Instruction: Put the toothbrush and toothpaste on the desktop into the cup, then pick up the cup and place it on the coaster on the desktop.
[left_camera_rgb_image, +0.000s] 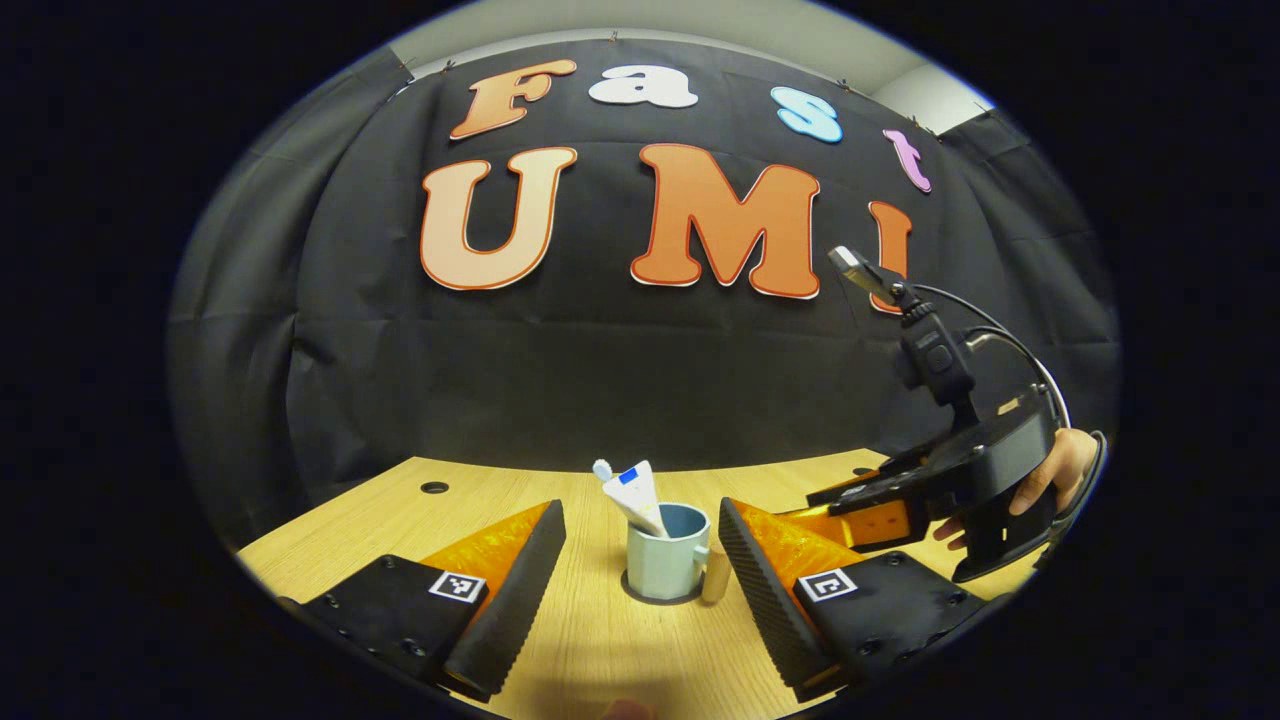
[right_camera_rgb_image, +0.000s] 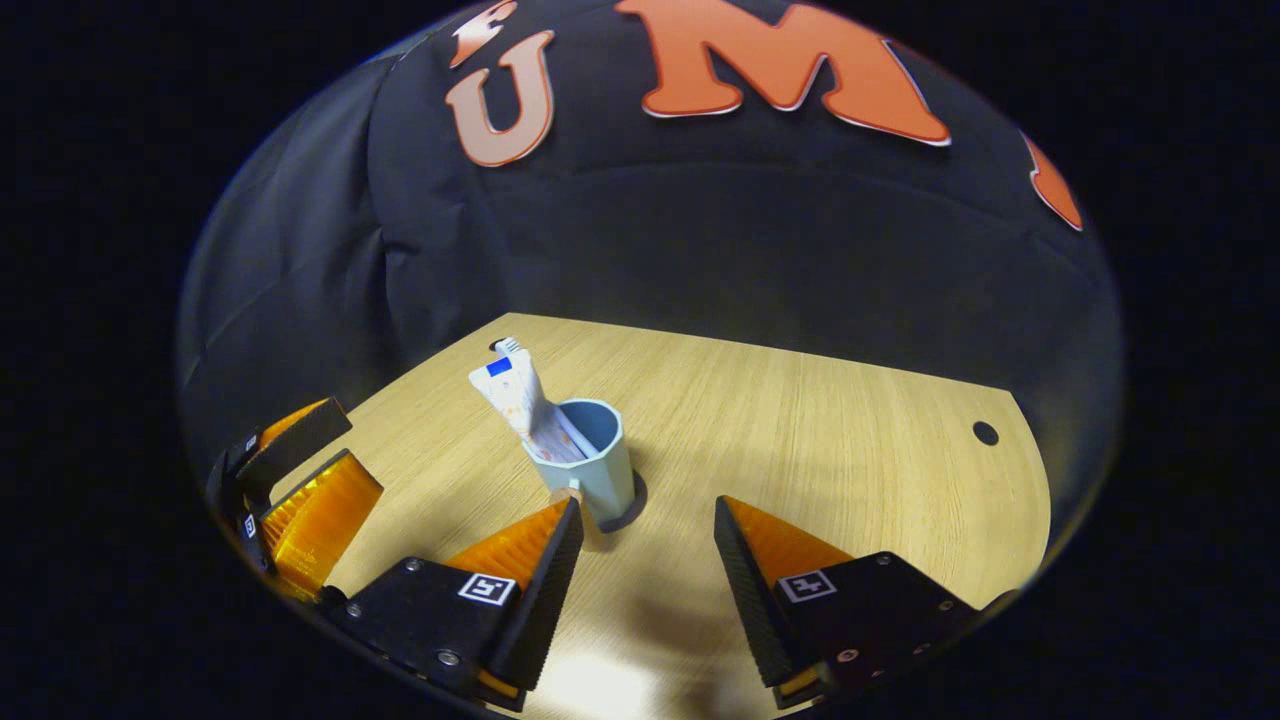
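Observation:
A light-blue cup (left_camera_rgb_image: 668, 560) stands upright on a dark round coaster (left_camera_rgb_image: 655, 599) on the wooden desktop. A white toothpaste tube (left_camera_rgb_image: 636, 495) and a toothbrush (left_camera_rgb_image: 602, 468) stick out of it, leaning left. My left gripper (left_camera_rgb_image: 641, 510) is open, its fingers spread to either side of the cup without touching it. In the right gripper view the cup (right_camera_rgb_image: 603, 470) with the tube (right_camera_rgb_image: 520, 400) and the brush head (right_camera_rgb_image: 507, 345) sits on the coaster (right_camera_rgb_image: 634, 508), just ahead of my open right gripper (right_camera_rgb_image: 647, 508), close to its left fingertip.
A hand (left_camera_rgb_image: 1050, 470) holds the right gripper (left_camera_rgb_image: 830, 512) at the right of the left gripper view. The left gripper (right_camera_rgb_image: 355, 455) shows at the far left of the right gripper view. The desktop (right_camera_rgb_image: 820, 430) has a small cable hole (right_camera_rgb_image: 985, 432), and the black cloth wall hangs behind.

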